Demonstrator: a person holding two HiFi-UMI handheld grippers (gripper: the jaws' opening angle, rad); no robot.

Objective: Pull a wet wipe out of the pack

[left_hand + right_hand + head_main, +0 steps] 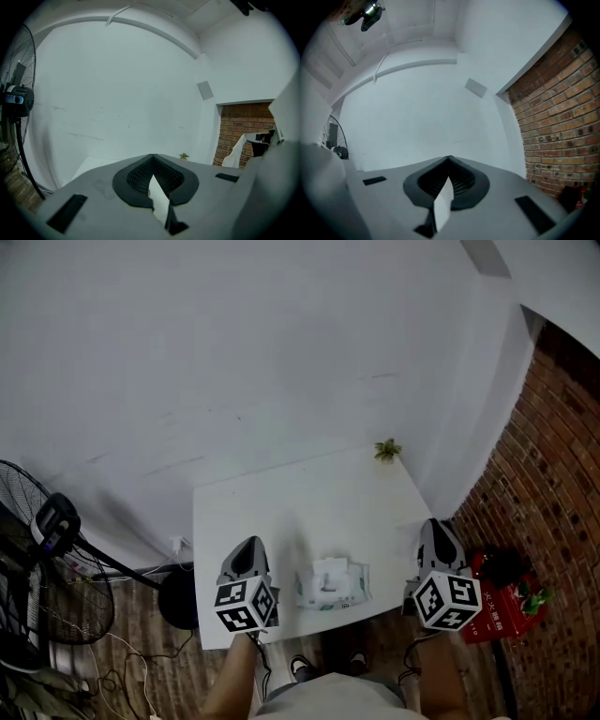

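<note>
The wet wipe pack (334,584), white with green print, lies near the front edge of the white table (281,512). A white piece stands up from its top. My left gripper (248,546) hovers to the left of the pack and my right gripper (434,526) to the right, both apart from it. Neither gripper view shows the pack; both look at the white wall. The left gripper (152,156) has its jaw tips together with nothing between them. The right gripper (449,158) is also shut and empty.
A small green plant (387,449) stands at the table's far right corner. A floor fan (42,559) is to the left of the table, with cables on the floor. A red object (506,606) sits by the brick wall (553,484) on the right.
</note>
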